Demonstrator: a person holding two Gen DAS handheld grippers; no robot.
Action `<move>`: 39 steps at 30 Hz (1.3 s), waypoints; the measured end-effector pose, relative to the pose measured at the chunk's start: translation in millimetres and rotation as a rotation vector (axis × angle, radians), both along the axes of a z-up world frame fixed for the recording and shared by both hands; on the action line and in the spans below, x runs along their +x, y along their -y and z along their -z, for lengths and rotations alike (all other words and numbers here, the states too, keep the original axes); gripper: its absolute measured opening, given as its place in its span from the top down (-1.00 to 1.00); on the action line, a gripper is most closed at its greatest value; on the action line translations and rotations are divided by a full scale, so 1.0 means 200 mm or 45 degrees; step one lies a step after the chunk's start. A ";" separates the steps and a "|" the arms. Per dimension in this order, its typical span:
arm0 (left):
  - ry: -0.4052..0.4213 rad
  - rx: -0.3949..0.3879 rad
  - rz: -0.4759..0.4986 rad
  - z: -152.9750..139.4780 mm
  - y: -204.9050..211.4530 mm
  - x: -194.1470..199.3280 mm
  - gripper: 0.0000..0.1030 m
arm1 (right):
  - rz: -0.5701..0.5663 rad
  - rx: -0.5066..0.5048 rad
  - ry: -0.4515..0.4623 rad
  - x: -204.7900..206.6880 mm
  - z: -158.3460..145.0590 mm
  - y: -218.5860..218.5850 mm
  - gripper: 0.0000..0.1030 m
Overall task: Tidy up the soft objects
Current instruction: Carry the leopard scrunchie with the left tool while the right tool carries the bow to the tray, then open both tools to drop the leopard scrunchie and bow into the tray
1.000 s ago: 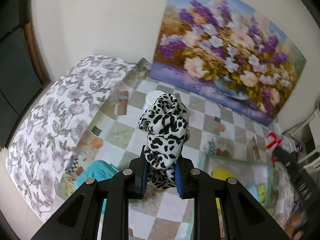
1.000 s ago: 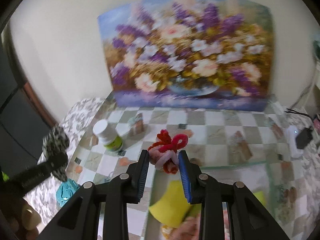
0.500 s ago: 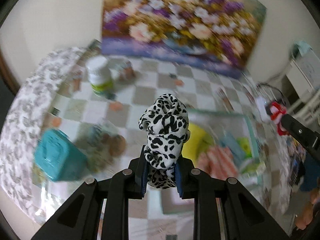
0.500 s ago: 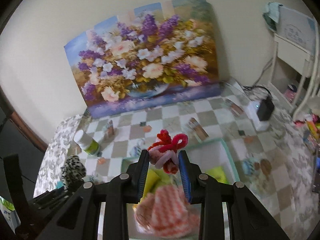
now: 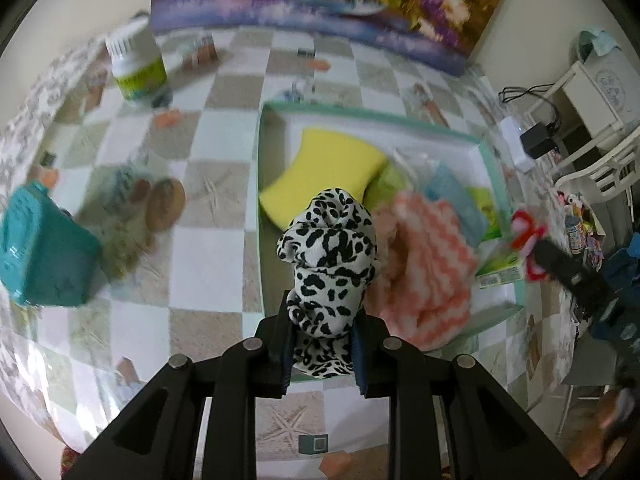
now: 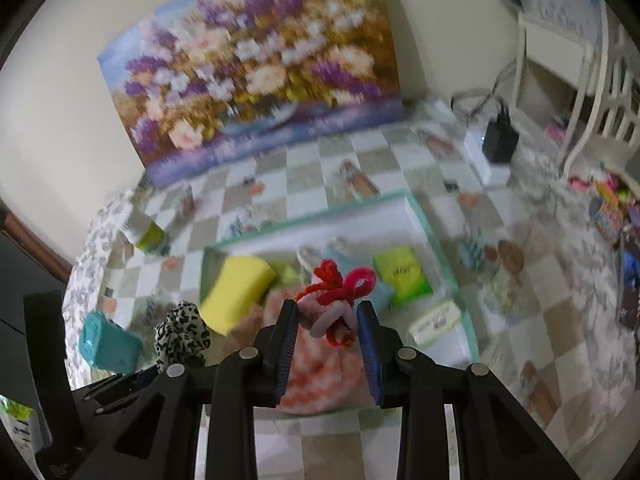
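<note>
**Both tongs loaded above the tray**

Our left tongs (image 5: 323, 344) are clamped narrowly on a spotted scrunchie (image 5: 330, 264), held above the near left corner of the green tray (image 5: 260, 216). Our right tongs (image 6: 329, 344) pinch a bundle of red and pink fuzzy wires (image 6: 338, 300) over the pink cloth (image 6: 320, 380) in that tray. A yellow sponge (image 5: 320, 172) lies farther in.

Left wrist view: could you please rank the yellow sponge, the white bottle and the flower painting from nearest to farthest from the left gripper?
From the left gripper:
1. Yellow sponge, in the tray just ahead.
2. White bottle, on the table, far left.
3. Flower painting, against the back wall.
</note>
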State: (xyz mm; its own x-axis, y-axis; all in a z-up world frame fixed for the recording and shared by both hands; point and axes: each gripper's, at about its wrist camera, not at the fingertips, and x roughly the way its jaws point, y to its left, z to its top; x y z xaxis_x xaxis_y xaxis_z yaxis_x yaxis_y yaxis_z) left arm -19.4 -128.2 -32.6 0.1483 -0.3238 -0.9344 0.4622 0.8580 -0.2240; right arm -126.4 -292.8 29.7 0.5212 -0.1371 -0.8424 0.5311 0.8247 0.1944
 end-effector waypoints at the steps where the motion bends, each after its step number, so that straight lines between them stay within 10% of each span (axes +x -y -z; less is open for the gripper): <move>1: -0.011 0.010 -0.003 0.02 0.00 0.00 0.52 | 0.005 0.024 -0.034 0.01 0.05 0.01 0.37; 14: -0.077 0.092 0.001 0.13 0.05 0.02 0.29 | 0.038 0.080 -0.276 0.04 0.29 0.06 0.32; 39: 0.080 0.097 -0.146 -0.04 -0.08 0.10 -0.34 | 0.024 -0.042 -0.244 0.06 0.15 0.02 -0.33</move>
State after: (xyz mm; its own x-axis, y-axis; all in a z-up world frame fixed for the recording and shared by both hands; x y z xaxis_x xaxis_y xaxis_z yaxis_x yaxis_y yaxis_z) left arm 1.2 -111.7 -24.1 0.2388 -0.2298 -0.9435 0.3715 0.9193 -0.1299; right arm -115.1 -297.5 -0.7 0.3485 -0.1744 -0.9209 0.5711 0.8186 0.0611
